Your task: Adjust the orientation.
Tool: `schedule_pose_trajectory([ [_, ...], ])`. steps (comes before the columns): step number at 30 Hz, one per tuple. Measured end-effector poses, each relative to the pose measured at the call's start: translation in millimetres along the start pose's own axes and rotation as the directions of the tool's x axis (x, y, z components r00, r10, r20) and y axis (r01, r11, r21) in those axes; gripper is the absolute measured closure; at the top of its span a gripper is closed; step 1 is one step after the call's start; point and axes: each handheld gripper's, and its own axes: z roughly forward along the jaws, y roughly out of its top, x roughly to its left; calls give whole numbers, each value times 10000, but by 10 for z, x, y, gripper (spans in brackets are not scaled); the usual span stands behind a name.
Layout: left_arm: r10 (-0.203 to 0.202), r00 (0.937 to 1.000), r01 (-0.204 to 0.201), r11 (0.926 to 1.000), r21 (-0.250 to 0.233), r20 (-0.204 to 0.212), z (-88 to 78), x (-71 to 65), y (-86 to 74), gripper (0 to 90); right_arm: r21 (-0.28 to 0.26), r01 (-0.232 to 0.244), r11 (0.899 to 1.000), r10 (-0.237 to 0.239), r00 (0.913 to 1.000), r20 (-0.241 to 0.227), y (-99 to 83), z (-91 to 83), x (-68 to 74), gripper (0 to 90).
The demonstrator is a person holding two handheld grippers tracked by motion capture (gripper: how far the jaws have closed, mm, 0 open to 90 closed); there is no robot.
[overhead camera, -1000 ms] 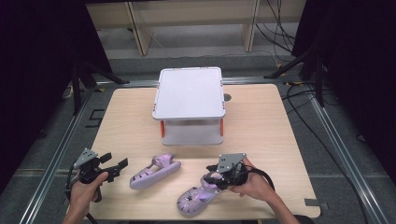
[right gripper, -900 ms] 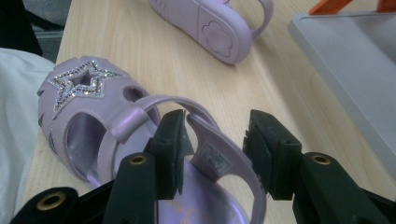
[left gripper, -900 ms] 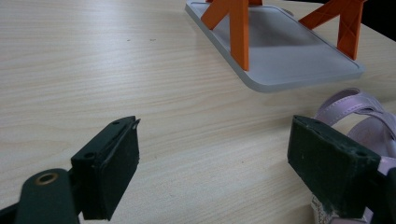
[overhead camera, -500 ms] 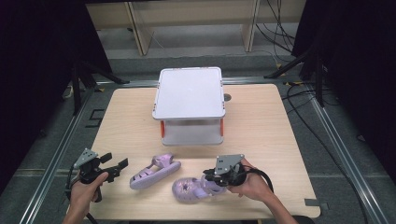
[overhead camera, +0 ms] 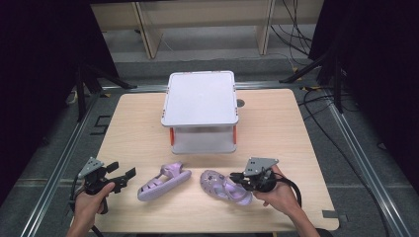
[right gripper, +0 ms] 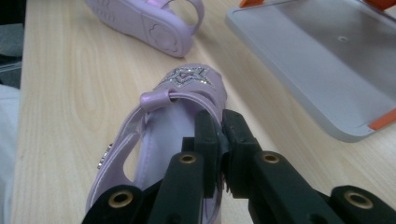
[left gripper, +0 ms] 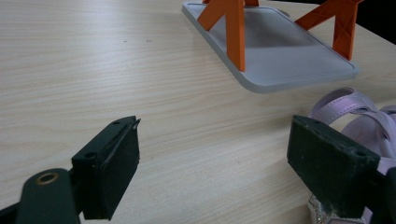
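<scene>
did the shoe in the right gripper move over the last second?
Yes. The shoe held by the right gripper has swung toe-first away from the table's near edge, toward the white shelf. The other shoe stayed put.

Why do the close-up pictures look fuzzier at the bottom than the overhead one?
High view: evenly lit table, dark surroundings, everything fairly sharp. Left gripper view: the open left claw sits close to the lens and looks soft. Right gripper view: the right claw, shut on the purple sandal, blurs toward the bottom edge.
</scene>
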Motion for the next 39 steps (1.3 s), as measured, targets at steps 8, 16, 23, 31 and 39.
schedule_pose_trajectory([
  [8,83,9997,-77,9996,-260,228,22,24,0,163,-215,-1085,9939,1100,9900,880,-32,-18,-75,854],
  [16,-61,10000,61,10000,-59,-4,-6,11,-2,163,-144,-2451,9694,2455,9686,394,-83,-33,-2,780],
  [23,-57,10000,57,10000,-47,-13,-6,10,2,163,-372,-2940,9551,2950,9551,264,-104,-70,130,681],
  [31,95,9999,-95,10000,-30,77,9,12,1,163,-513,-3255,9442,3279,9434,499,-106,-71,149,721],
  [39,148,9994,-140,9995,-269,307,33,27,-4,163,-680,-4564,8872,4552,8898,-325,-157,-27,151,716],
])
